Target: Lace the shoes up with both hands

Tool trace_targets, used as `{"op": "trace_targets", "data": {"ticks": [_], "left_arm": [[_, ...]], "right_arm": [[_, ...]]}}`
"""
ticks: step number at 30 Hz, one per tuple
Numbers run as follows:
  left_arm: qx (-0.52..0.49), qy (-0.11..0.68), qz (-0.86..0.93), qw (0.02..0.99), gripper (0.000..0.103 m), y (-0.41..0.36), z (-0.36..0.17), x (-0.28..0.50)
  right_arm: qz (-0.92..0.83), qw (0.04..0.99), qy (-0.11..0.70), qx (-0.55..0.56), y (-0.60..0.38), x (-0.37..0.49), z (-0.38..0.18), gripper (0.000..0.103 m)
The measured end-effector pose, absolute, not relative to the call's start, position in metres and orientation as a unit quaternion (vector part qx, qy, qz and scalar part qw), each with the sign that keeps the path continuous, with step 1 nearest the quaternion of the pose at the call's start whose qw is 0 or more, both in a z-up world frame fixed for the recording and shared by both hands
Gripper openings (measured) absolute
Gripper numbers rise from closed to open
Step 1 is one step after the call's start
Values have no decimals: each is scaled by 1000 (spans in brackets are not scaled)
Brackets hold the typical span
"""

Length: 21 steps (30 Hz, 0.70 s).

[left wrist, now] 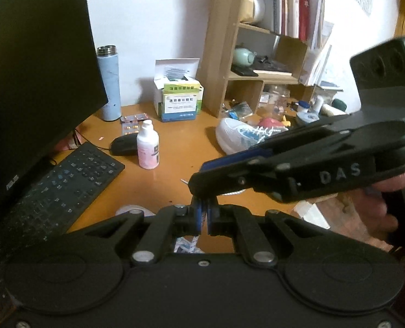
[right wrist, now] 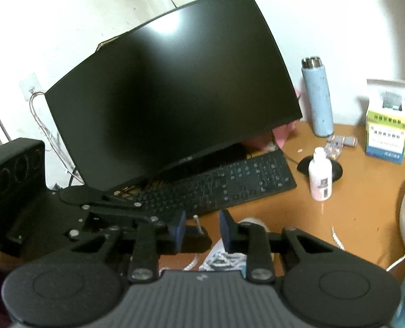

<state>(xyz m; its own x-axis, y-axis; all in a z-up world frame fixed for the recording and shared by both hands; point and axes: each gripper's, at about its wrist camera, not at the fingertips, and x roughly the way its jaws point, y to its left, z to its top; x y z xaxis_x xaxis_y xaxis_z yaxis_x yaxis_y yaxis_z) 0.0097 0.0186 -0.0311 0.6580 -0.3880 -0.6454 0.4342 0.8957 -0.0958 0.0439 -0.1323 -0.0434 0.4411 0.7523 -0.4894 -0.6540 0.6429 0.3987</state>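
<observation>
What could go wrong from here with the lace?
The left tongs pinch the lace with only a short tip exposed, so the right tongs, open around it, may clamp the left tongs instead or miss. Crowded together, they could also tug the lace loose. The white bottle stands nearby and might get knocked.

"DAS" on right gripper, "ASUS" on monitor

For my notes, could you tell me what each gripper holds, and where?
The left gripper pinches the white shoelace near its tip; the right gripper is open, holding nothing.
</observation>
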Motion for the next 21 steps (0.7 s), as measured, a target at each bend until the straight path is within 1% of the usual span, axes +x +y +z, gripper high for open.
{"op": "trace_targets", "data": {"ticks": [1,3,11,21], "left_arm": [[35,347,-225,910,1,18,-32,9],[32,347,-224,910,1,17,-32,8],[54,340,-219,913,2,6,-29,4],[54,343,-215,913,2,1,-32,5]], "right_arm": [[419,842,331,77,-132,44,-44,4],[418,840,335,89,-136,46,-46,3],[395,830,356,167,-157,56,-54,3],[405,824,359,171,-160,56,-54,3]]}}
